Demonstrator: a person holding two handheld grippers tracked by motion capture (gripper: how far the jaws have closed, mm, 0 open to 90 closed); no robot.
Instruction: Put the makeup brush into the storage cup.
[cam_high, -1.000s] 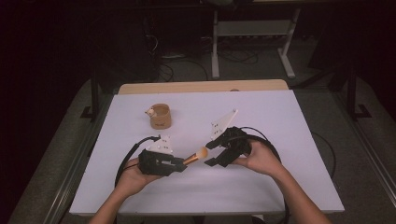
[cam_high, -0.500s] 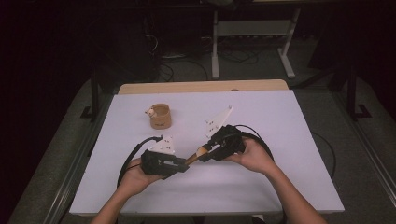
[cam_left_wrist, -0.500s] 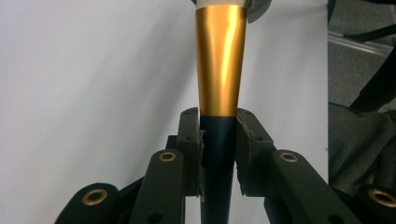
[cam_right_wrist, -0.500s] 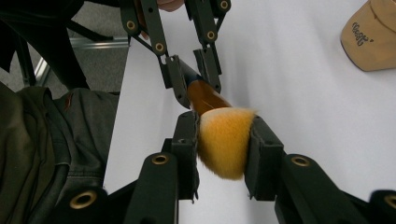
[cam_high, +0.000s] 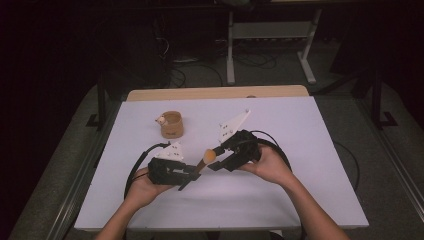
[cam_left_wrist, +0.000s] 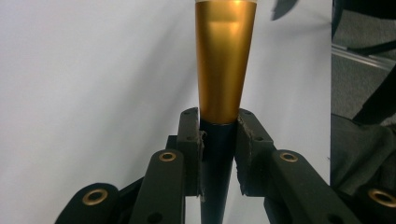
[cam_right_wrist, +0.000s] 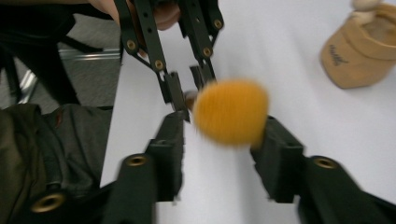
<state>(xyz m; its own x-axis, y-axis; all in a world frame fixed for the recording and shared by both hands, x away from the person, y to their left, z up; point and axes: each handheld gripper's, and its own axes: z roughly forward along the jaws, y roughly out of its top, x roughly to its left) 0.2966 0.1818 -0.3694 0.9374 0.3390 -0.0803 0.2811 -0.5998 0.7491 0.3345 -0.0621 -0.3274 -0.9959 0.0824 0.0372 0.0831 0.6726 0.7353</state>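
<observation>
While clamped by its dark handle in left gripper (cam_high: 187, 176) jaws, makeup brush (cam_high: 206, 159) held above tabletop (cam_high: 300, 130), orange bristles between right gripper (cam_high: 216, 164) jaws, just opening, unpressed.

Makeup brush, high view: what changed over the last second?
The right gripper shifted slightly in toward the brush head; its jaws closed, then have just been opening again, the bristles between them, and they now stand open around the bristles. The left gripper stays clamped on the makeup brush handle. The tan cup and both hands barely moved.
</observation>
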